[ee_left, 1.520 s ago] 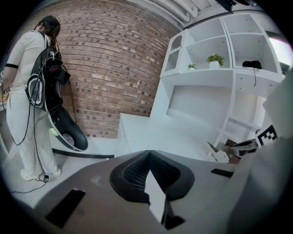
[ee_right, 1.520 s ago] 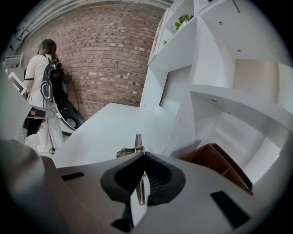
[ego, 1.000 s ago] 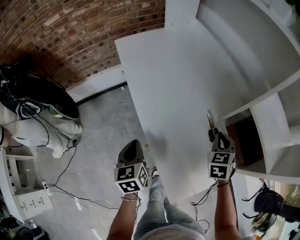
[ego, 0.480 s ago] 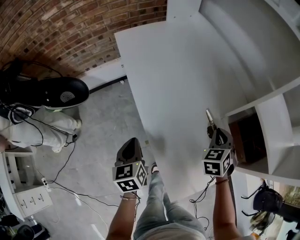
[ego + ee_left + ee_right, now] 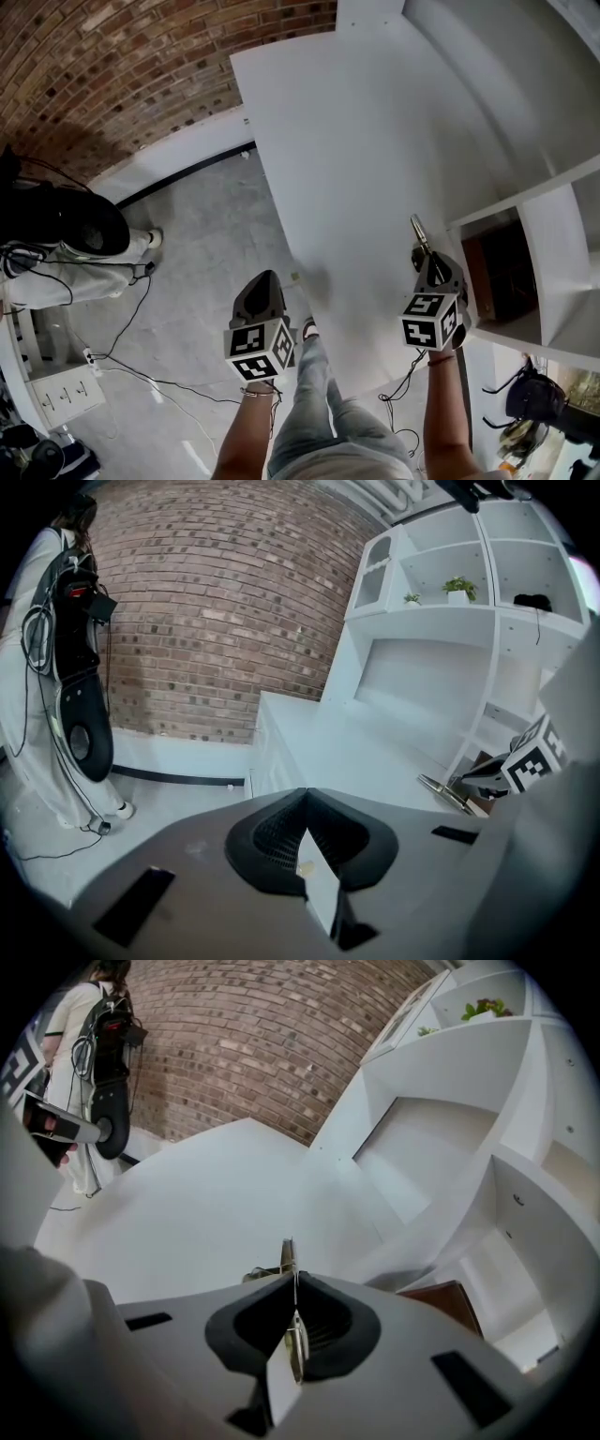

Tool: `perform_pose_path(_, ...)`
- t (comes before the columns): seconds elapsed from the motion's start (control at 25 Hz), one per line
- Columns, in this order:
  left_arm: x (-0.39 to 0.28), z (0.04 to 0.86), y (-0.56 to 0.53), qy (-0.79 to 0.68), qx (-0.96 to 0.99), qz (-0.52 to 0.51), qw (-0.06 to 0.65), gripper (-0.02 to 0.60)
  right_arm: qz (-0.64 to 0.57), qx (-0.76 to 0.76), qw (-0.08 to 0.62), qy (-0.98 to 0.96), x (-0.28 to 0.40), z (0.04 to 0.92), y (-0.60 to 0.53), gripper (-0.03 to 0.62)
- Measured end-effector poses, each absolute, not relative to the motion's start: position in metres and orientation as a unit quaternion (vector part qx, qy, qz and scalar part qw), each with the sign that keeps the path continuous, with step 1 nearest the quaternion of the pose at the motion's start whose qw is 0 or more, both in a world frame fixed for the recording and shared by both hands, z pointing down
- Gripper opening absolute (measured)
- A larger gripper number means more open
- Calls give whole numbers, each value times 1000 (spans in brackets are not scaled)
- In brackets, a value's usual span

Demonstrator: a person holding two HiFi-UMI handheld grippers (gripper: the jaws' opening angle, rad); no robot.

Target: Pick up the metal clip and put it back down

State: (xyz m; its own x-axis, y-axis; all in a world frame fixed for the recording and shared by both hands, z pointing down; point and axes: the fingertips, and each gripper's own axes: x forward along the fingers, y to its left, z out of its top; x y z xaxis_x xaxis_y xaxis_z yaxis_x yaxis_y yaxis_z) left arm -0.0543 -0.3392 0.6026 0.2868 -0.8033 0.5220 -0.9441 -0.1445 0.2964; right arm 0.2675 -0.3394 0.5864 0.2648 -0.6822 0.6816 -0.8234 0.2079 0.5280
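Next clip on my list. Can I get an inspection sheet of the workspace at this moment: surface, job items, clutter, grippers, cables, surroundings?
Surface: white table, bare where visible.
Job's things: metal clip held in the right gripper, its tip pointing out over the table; cannot tell whether it touches the surface.
Clutter: nothing seen.
Grippers: right gripper shut on the clip; left gripper shut and empty, off the table's edge above the floor.
Cables: loose cables on the grey floor.
Surroundings: brick wall, white shelves with small plants, a brown box in a lower compartment, a person standing by the wall.
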Motion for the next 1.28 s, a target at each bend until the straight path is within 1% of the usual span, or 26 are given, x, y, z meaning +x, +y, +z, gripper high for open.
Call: perform_pose_path(1.28, -65, 612, -318, -593, 736, 115, 305, 12, 101, 589, 487, -637, 243, 611, -328, 51)
